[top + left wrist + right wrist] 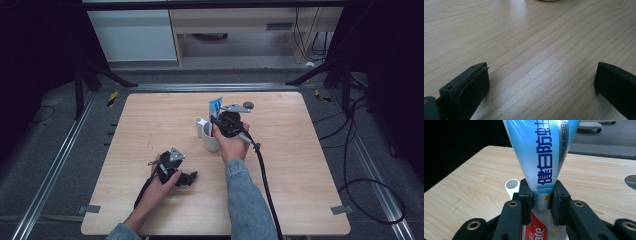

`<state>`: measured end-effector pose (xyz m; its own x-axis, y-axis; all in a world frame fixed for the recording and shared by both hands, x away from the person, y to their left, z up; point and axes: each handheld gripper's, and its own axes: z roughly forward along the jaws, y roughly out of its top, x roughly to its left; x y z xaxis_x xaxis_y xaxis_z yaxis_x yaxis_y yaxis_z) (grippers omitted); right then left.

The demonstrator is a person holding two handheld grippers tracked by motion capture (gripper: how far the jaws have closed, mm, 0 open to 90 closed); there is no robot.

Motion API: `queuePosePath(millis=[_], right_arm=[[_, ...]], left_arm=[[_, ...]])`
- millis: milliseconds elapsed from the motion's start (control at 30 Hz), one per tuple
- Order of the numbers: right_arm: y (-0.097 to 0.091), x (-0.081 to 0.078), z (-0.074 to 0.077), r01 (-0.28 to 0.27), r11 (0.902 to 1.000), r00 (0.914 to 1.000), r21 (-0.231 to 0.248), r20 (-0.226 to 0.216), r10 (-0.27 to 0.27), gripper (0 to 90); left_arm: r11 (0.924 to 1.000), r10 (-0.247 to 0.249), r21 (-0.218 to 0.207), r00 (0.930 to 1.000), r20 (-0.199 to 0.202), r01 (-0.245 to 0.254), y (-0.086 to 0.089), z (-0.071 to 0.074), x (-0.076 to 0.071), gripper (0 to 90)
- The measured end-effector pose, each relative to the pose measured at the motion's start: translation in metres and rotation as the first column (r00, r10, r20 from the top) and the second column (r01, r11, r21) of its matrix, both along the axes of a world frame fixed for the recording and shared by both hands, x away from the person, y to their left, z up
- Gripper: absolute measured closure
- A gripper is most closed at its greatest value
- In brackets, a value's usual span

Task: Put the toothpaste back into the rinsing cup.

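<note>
Right gripper (220,120), high view: held in the person's right hand (231,145) above a white cup (210,140) near the middle of the table (300,190), jaws clamped on a toothpaste tube (215,106). From here just the tube's blue top edge clears the gripper; the rest sits behind the gripper body, and the cup's far side is covered by the hand. A short white tube-like piece (200,125) stands just beside the cup on its left; it may be part of the cup, hard to tell at this size. Left gripper (192,178) lies low on the near-left part of the table in the left hand (162,182), well apart from the cup. The table is pale wood with rounded corners on grey flooring, black cables at the right, light cabinets and a wooden frame at the back, dark curtains at both sides.

Left gripper view: the two black jaws stand wide apart with bare wood grain between them, nothing held. A pale rim, cut off at the top edge, is too little to identify.

Right gripper view: both pads press the toothpaste tube (541,157) at its narrow part. The tube stands upright, widening upward; light blue and white with dark blue Chinese characters, a red band with white letters below the pads. Its top and bottom are cut off by the frame. The white tube-like piece (512,185) shows its open round mouth just left of the jaws. Wood table beyond, grey floor at the upper right, dark at the left.
</note>
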<state>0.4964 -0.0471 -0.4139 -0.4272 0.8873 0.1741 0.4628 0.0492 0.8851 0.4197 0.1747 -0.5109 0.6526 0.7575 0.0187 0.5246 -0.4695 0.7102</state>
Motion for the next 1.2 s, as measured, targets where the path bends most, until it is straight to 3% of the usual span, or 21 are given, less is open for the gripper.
queuePosePath(millis=[867,1200], right_arm=[[-0.012,0.006,-0.002,-0.01,0.9972,0.998,0.074,-0.061,0.014,71.2],[-0.019,0.005,0.002,0.009,0.9981,0.9987,0.06,-0.051,-0.006,62.9]], left_arm=[[1.0,-0.001,0.001,1.0,0.0,0.001,0.0,0.0,0.0,0.0],[1.0,0.0,0.0,1.0,0.0,0.0,0.0,0.0,0.0,0.0]])
